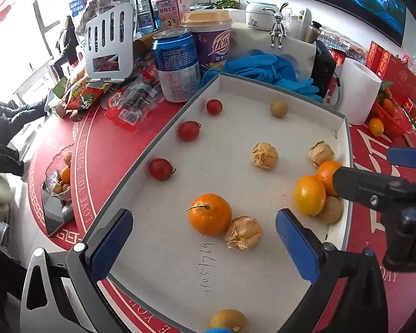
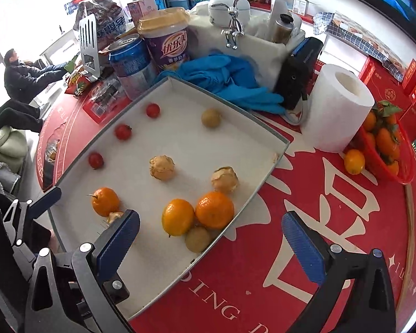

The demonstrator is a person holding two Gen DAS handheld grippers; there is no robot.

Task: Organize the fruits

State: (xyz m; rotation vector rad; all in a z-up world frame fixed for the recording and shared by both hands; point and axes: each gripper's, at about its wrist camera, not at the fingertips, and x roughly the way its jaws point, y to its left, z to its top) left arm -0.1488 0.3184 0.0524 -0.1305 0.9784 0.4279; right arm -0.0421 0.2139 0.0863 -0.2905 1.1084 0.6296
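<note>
Both hand-held grippers, left point(image 1: 203, 241) and right point(image 2: 210, 236), hang wide and empty over the tray point(image 2: 274, 163), seemingly between picks; next likely means closing on one orange point(image 1: 209, 214).

Right gripper point(image 2: 210, 233) gapes empty above tray point(image 2: 274, 138) corner — oranges point(image 2: 214, 209) just beneath.
</note>
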